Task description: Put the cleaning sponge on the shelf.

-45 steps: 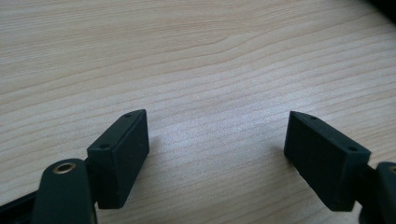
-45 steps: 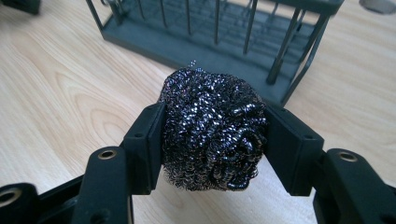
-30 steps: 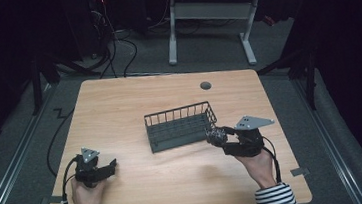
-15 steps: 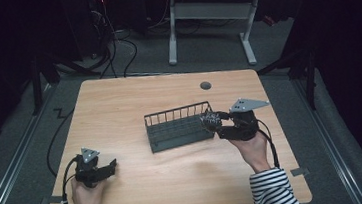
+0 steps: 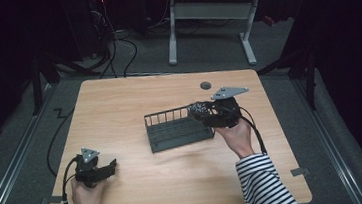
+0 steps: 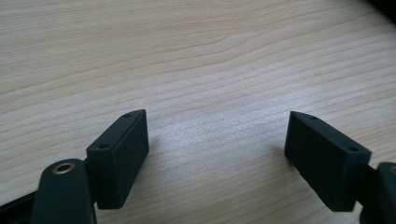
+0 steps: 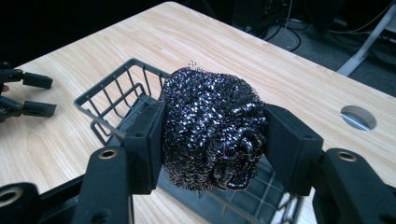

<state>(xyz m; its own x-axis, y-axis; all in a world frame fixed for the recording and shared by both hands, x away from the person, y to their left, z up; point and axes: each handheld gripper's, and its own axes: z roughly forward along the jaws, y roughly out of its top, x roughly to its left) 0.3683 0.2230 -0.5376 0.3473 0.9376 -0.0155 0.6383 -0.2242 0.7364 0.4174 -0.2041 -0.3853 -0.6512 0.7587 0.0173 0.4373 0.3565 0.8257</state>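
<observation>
My right gripper [image 7: 212, 140] squeezes a steel wool scrubber [image 7: 212, 128] between its two jaws, one on each side. I hold the scrubber up over the near right end of the wire basket [image 5: 176, 130], not touching it. The scrubber looks light, soft and springy, and I think it squashes if I press hard. It feels scratchy, not slippery, so holding it around the middle works best. It is a round ball, so it has no long side and points no way. The basket's long side runs left to right on the wooden table [image 5: 119, 108]. My left gripper [image 6: 217, 149] rests far left of the basket, with its jaws wide apart and nothing between them.
</observation>
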